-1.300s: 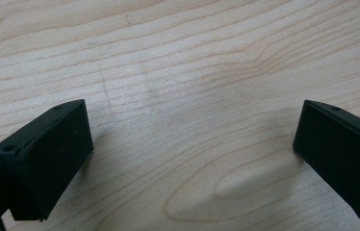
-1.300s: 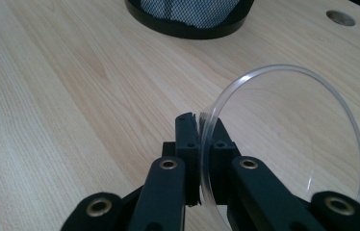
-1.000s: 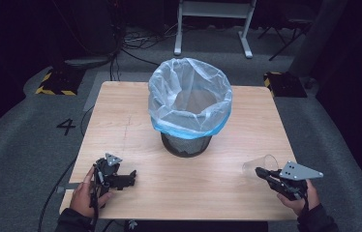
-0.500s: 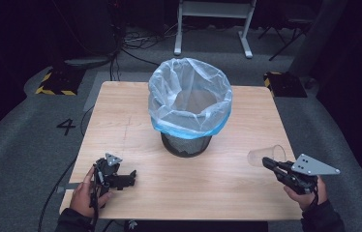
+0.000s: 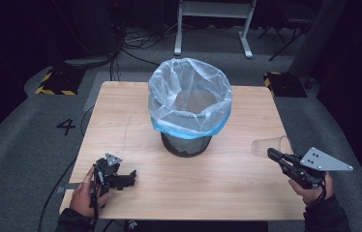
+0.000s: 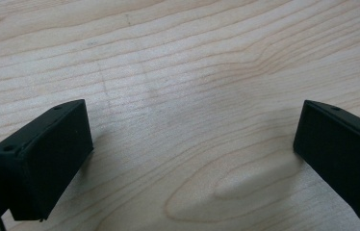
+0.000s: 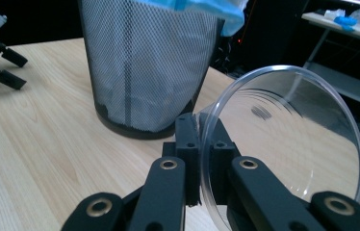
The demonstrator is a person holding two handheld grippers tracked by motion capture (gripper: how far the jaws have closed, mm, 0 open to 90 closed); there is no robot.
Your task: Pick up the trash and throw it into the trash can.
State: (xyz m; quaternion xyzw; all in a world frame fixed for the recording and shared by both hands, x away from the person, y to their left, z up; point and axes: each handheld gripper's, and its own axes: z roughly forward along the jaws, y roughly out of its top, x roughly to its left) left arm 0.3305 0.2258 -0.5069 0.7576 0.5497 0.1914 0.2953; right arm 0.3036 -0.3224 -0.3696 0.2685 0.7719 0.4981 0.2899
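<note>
Pale wood of the table (image 5: pixel 247 193) carries a black mesh bin (image 5: pixel 187 145) lined with a clear bag (image 5: pixel 188 99). Ahead of the right gripper (image 7: pixel 206 159), its jaws pinch the rim of a clear plastic cup (image 7: pixel 289 139), with the bin just beyond. The left gripper (image 6: pixel 192 149) hangs low over bare wood, jaws spread wide.

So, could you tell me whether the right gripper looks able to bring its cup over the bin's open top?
Probably yes: the right gripper holds the clear cup off the table, and nothing stands between it and the bin.
</note>
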